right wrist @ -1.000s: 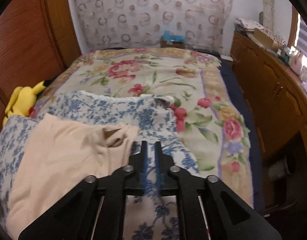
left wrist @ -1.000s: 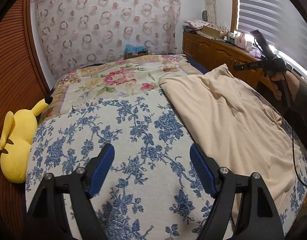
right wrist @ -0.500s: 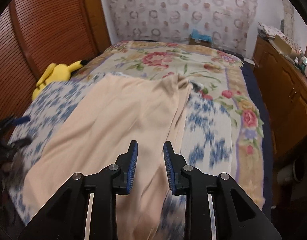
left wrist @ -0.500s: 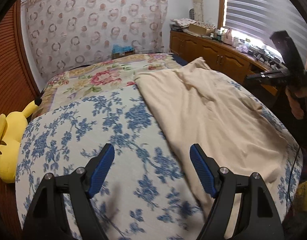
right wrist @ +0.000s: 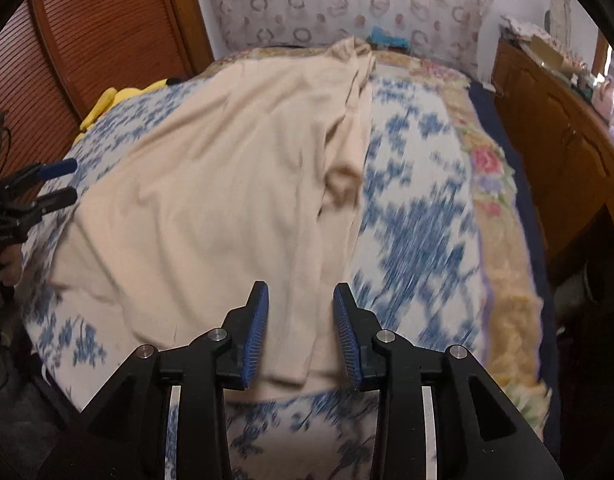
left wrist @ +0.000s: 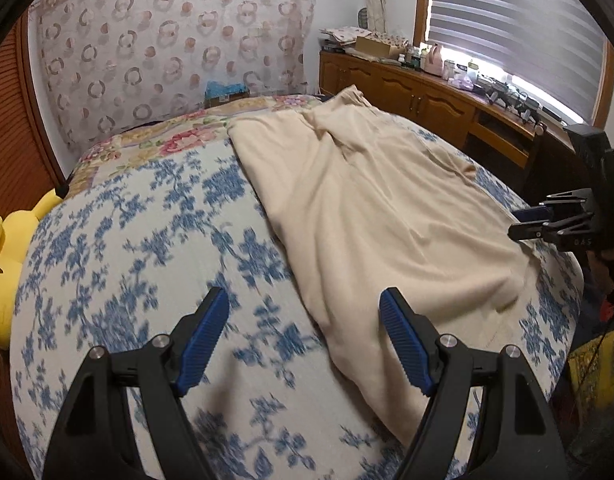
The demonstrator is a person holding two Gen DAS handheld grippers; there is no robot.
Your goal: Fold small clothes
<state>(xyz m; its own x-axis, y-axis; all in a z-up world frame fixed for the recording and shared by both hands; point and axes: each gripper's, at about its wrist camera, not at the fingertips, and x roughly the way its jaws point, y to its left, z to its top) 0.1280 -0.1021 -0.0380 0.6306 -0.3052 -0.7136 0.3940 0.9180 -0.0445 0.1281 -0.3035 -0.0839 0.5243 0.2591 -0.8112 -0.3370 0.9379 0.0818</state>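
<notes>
On bedspread (left wrist: 139, 240), garment (left wrist: 367, 208) lies lengthwise headboardward.

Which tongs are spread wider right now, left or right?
The left tongs, gaping over the blue-flowered cover. The right tongs are open too, but narrower, over the beige garment.

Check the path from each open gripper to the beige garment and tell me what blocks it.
Nothing visible does. The right gripper hovers open directly over the near edge of the beige garment. The left gripper is open above the blue floral bedspread, only bare cover between it and the cloth's edge.
</notes>
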